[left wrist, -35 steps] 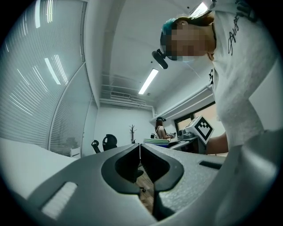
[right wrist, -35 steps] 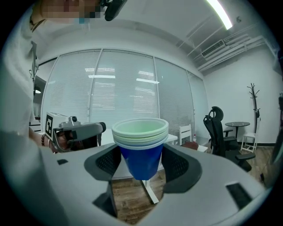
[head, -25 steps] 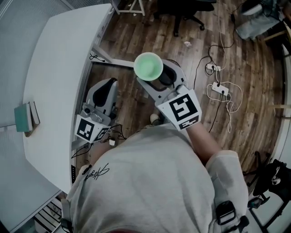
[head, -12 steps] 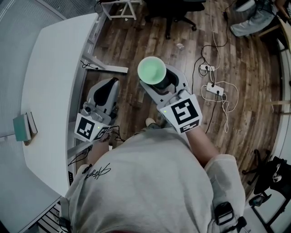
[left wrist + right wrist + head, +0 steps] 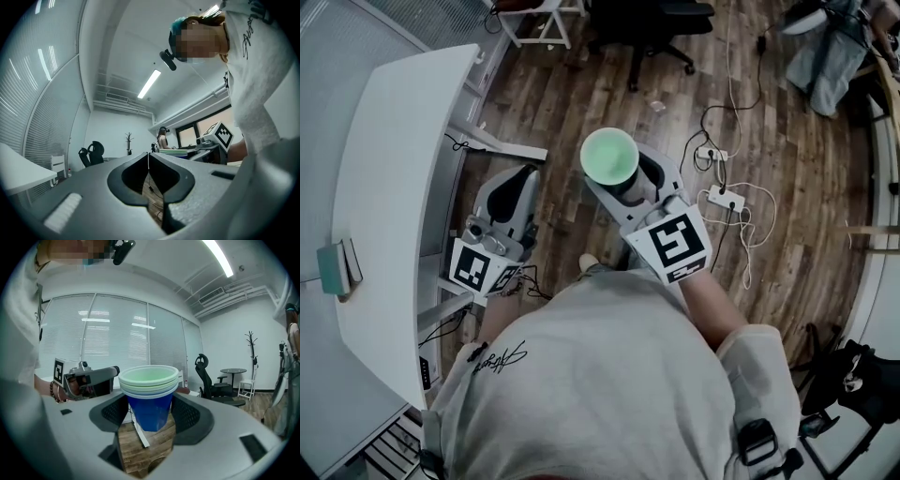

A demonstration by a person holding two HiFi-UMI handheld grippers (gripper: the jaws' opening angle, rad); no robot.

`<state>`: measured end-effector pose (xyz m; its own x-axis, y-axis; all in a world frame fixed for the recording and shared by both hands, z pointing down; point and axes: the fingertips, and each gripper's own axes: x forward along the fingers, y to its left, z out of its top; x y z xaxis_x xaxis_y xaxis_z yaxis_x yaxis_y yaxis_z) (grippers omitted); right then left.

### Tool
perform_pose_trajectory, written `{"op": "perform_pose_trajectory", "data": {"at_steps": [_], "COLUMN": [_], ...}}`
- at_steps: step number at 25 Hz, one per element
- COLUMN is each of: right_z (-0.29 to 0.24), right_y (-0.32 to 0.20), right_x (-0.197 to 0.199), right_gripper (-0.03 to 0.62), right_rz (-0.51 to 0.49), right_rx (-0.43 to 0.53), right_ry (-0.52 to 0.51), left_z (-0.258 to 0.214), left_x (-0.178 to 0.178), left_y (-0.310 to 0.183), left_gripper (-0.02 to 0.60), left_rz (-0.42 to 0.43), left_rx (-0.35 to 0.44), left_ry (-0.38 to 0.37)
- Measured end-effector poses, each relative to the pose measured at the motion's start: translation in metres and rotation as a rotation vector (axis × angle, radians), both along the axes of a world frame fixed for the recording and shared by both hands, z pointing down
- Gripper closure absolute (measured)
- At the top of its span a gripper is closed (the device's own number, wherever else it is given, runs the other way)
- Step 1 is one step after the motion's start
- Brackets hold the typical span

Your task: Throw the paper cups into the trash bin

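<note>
My right gripper [image 5: 623, 184] is shut on a stack of nested paper cups [image 5: 608, 157], upright over the wooden floor; the top cup is green inside. The right gripper view shows the stack of cups [image 5: 150, 394] with a blue outer cup between the jaws of my right gripper [image 5: 151, 414]. My left gripper [image 5: 512, 195] hangs lower at the left beside the white desk [image 5: 384, 197], and in its own view my left gripper [image 5: 148, 172] has its jaws together with nothing in them. No trash bin is in view.
The curved white desk carries a small teal book [image 5: 334, 267]. A black office chair [image 5: 652, 23] stands at the top, a power strip with cables [image 5: 722, 199] lies on the floor to the right, and a black bag [image 5: 853, 375] sits at the lower right.
The whole view has shifted: the desk and floor slid left and down in the frame as the person turned. The right gripper still holds the cups upright; the left gripper stays low.
</note>
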<state>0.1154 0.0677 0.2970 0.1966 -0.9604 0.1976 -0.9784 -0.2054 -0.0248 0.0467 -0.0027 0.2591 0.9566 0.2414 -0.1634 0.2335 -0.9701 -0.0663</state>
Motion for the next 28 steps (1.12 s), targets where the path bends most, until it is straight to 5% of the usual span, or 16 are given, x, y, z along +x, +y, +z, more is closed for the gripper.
{"op": "perform_pose_trajectory", "data": {"at_steps": [16,28], "right_z": [0.016,0.046], "right_y": [0.027,0.016], "right_x": [0.064,0.077], "right_gripper": [0.309,0.309], "right_rz": [-0.129,-0.189], "right_rx": [-0.001,-0.032], "right_ry": [-0.032,-0.042], "left_z": [0.016,0.042], "left_x": [0.065,0.068], "left_y": [0.034,0.025], "left_gripper": [0.574,0.574], "left_rz": [-0.115,-0.192], "left_rx": [-0.008,-0.044], "left_ry": [-0.020,-0.060]}}
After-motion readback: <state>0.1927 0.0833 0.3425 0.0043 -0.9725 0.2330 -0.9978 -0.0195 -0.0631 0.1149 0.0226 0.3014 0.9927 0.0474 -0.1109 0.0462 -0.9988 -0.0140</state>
